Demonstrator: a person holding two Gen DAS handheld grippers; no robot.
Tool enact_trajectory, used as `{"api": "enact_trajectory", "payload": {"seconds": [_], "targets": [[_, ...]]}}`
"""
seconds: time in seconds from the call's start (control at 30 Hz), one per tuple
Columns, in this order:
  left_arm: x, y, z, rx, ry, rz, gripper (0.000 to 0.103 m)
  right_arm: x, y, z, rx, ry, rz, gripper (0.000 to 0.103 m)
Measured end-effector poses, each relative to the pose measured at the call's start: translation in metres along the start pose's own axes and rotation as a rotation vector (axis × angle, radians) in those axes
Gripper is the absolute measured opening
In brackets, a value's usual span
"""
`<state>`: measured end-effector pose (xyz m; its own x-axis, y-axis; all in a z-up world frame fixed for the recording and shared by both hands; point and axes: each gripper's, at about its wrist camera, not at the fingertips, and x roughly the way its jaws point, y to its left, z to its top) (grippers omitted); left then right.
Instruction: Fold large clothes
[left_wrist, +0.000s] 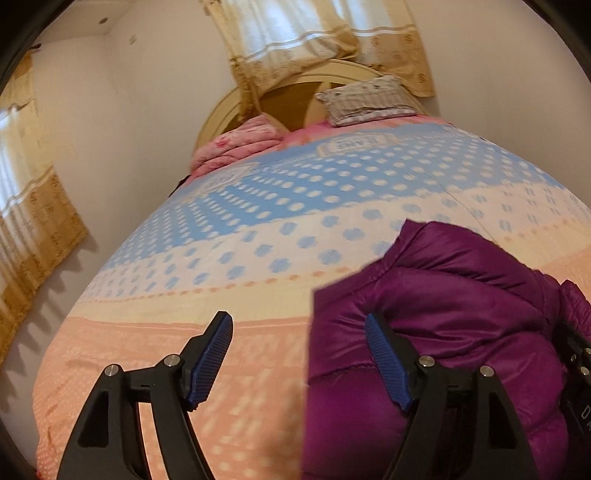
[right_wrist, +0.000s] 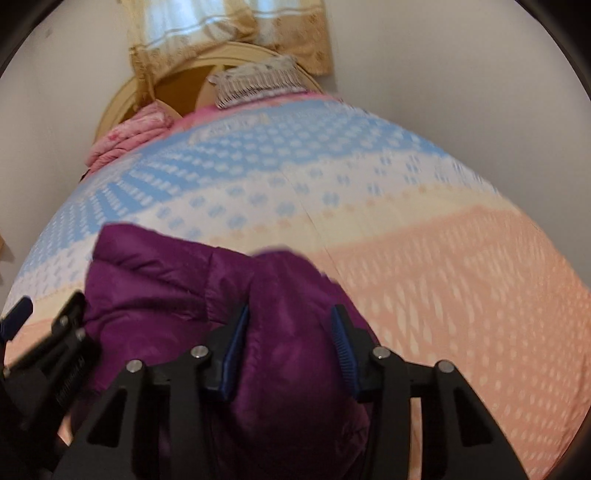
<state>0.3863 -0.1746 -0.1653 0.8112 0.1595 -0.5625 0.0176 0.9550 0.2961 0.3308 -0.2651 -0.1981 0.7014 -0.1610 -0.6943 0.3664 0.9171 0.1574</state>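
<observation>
A puffy purple jacket (left_wrist: 443, 314) lies bunched on the bed's patterned cover (left_wrist: 229, 236). In the left wrist view my left gripper (left_wrist: 297, 319) stands open. Its right finger (left_wrist: 384, 354) rests over the jacket's left edge, and its left finger hangs above bare cover. In the right wrist view my right gripper (right_wrist: 290, 312) is shut on a thick fold of the purple jacket (right_wrist: 166, 280), which bulges up between the blue pads (right_wrist: 236, 343). The left gripper (right_wrist: 40, 332) shows at that view's left edge, beside the jacket.
The cover (right_wrist: 461, 266) has blue, cream and peach dotted bands. A striped pillow (left_wrist: 369, 99) and a folded pink quilt (left_wrist: 236, 147) lie by the rounded headboard (left_wrist: 221, 114). Beige curtains (left_wrist: 317, 37) hang behind, and another curtain (left_wrist: 33, 221) hangs on the left wall.
</observation>
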Motion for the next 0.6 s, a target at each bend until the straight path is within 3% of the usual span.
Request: {"api": "enact_trajectory", "payload": {"seconds": [0.17,0.27,0.6], "targets": [[-0.007,-0.036,-0.009,0.104,-0.046,0.029,0.077,-0.004,-0.022,-0.011,0.033,-0.024,-0.016,0.047],[-0.005,-0.038,-0.012,0.092,-0.05,0.033,0.08,0.0,-0.031,-0.018,0.06,-0.018,-0.01,0.054],[0.027,-0.033,-0.012,0.029,0.046,-0.01,0.086,0.018,-0.029,-0.017,0.045,0.023,0.009,0.055]]}}
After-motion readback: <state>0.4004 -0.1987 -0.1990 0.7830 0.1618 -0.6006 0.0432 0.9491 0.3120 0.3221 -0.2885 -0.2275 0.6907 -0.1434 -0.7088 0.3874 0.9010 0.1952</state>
